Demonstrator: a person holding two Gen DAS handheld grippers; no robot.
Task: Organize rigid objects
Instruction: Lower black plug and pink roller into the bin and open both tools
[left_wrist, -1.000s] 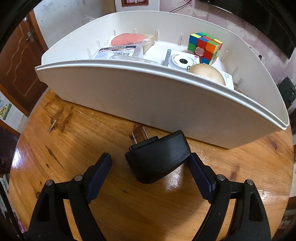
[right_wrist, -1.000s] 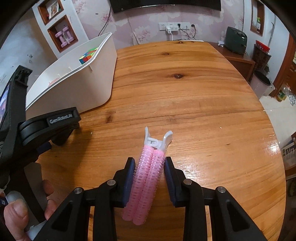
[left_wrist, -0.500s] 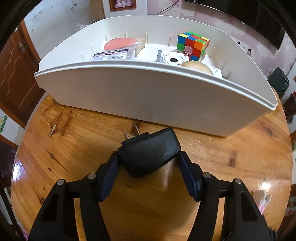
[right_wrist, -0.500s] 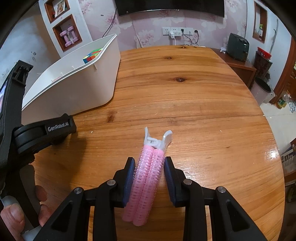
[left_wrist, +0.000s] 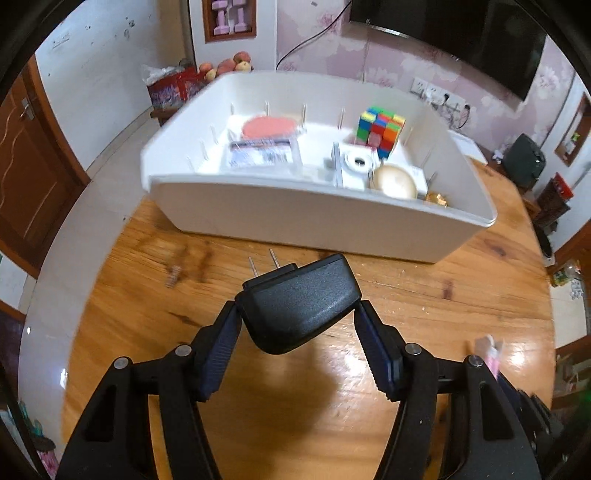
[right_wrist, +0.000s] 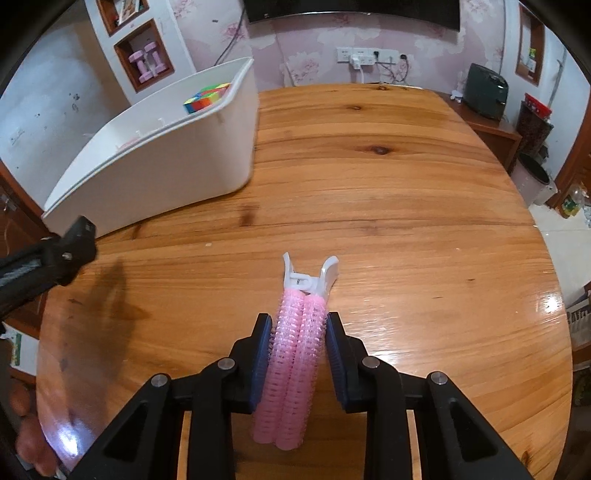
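My left gripper (left_wrist: 297, 325) is shut on a black plug adapter (left_wrist: 301, 301) with two metal prongs pointing forward, held above the wooden table, short of the white bin (left_wrist: 321, 218). The bin holds a colour cube (left_wrist: 380, 129), a red disc (left_wrist: 269, 127), a packet (left_wrist: 262, 153), a white tape roll (left_wrist: 358, 160) and a beige egg-shaped thing (left_wrist: 393, 181). My right gripper (right_wrist: 299, 341) is shut on a pink hair roller clip (right_wrist: 295, 354) with a white clip end, low over the table. The bin (right_wrist: 166, 173) stands to its far left.
The round wooden table (right_wrist: 406, 206) stretches ahead and right of the right gripper. The left gripper's body (right_wrist: 48, 254) shows at the left edge of the right wrist view. The pink clip's tip (left_wrist: 489, 349) shows at the lower right of the left wrist view.
My left gripper closed on the black plug adapter and lifted it up and back from the bin. My right gripper stayed shut on the pink clip, nearly still.
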